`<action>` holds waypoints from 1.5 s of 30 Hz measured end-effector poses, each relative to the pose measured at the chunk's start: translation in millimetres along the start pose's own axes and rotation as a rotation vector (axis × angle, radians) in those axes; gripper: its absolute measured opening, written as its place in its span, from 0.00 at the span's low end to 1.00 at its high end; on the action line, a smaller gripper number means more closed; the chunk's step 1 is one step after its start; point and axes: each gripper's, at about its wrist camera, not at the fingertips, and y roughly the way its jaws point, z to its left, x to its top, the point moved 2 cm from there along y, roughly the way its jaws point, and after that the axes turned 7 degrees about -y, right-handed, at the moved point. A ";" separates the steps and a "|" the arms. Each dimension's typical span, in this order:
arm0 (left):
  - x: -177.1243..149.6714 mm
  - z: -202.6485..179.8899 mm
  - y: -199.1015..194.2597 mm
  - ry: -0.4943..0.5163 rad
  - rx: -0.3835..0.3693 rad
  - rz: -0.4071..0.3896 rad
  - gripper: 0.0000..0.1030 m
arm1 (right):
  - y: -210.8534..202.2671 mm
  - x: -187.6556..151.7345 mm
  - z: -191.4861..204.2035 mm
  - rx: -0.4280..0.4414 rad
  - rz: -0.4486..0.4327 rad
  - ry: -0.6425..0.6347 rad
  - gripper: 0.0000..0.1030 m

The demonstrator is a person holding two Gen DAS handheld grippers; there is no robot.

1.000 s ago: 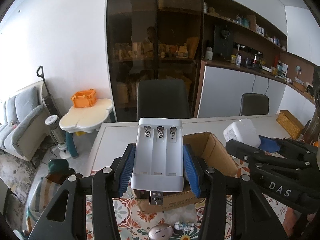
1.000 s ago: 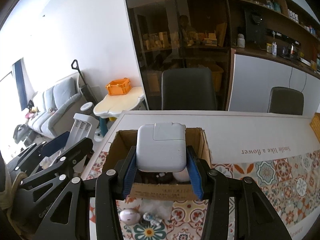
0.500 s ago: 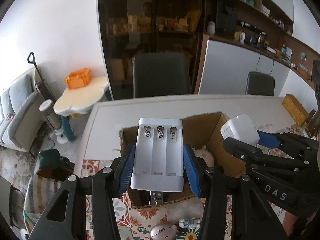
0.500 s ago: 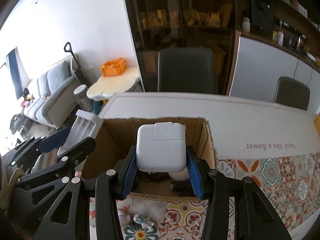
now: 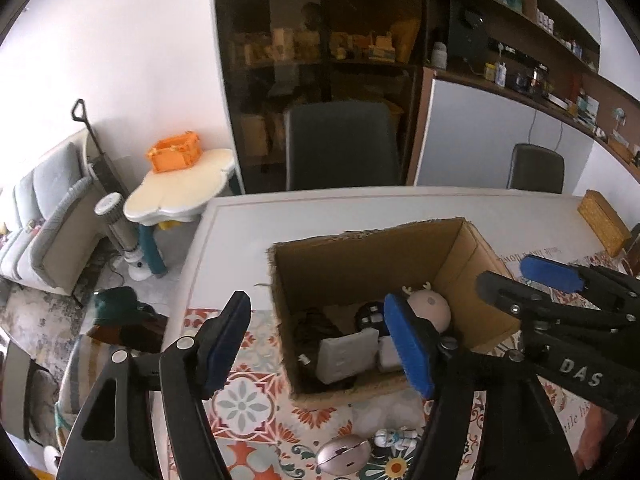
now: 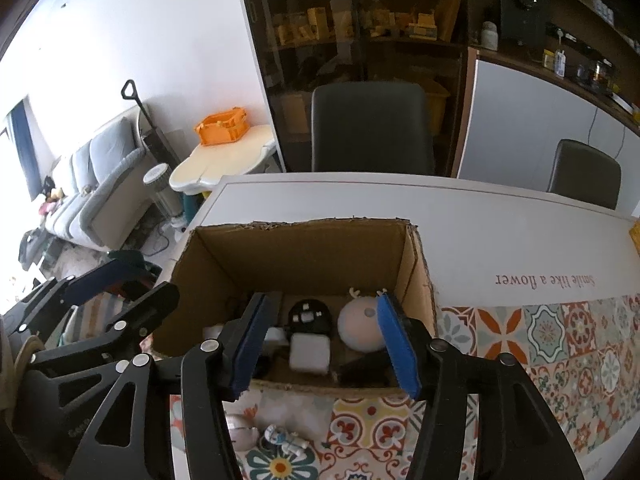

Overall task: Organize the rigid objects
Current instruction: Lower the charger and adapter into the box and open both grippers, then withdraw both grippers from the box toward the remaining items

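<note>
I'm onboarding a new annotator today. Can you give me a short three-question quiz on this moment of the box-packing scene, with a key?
1. True or false: the left gripper is shut on the white battery charger.
2. Multiple choice: where does the white power adapter lie? A) on the tiled mat B) inside the cardboard box C) between the fingers of the right gripper
3. Name the two small things on the tiled mat in front of the box.

Key:
1. False; it is open and the charger lies in the box.
2. B
3. A silvery egg-shaped mouse and a small astronaut figure.
</note>
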 end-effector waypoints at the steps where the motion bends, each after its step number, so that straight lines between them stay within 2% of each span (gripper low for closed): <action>1: -1.3 2.4 -5.2 -0.006 0.002 -0.012 0.67 | -3.4 -1.4 0.4 0.003 -0.005 0.003 0.55; 3: -5.7 6.7 -17.1 -0.013 -0.007 -0.031 0.67 | -12.6 -5.2 2.6 0.012 -0.023 0.010 0.59; 8: -16.2 14.5 -43.3 -0.011 0.007 -0.076 0.68 | -34.8 -18.0 9.2 0.016 -0.060 0.018 0.62; 11: -21.6 16.3 -53.3 -0.015 0.022 -0.094 0.80 | -45.2 -25.1 14.7 0.027 -0.074 0.018 0.63; 17: -40.7 20.7 -65.9 -0.030 0.037 -0.091 0.86 | -57.3 -41.9 22.5 0.043 -0.076 0.009 0.65; 30: -89.4 26.3 -64.5 -0.049 0.116 -0.010 0.88 | -41.5 -84.5 26.7 0.092 -0.004 -0.007 0.65; 45: -133.9 25.7 -39.7 -0.078 0.140 0.096 0.88 | -6.7 -117.0 36.4 0.121 0.085 -0.073 0.65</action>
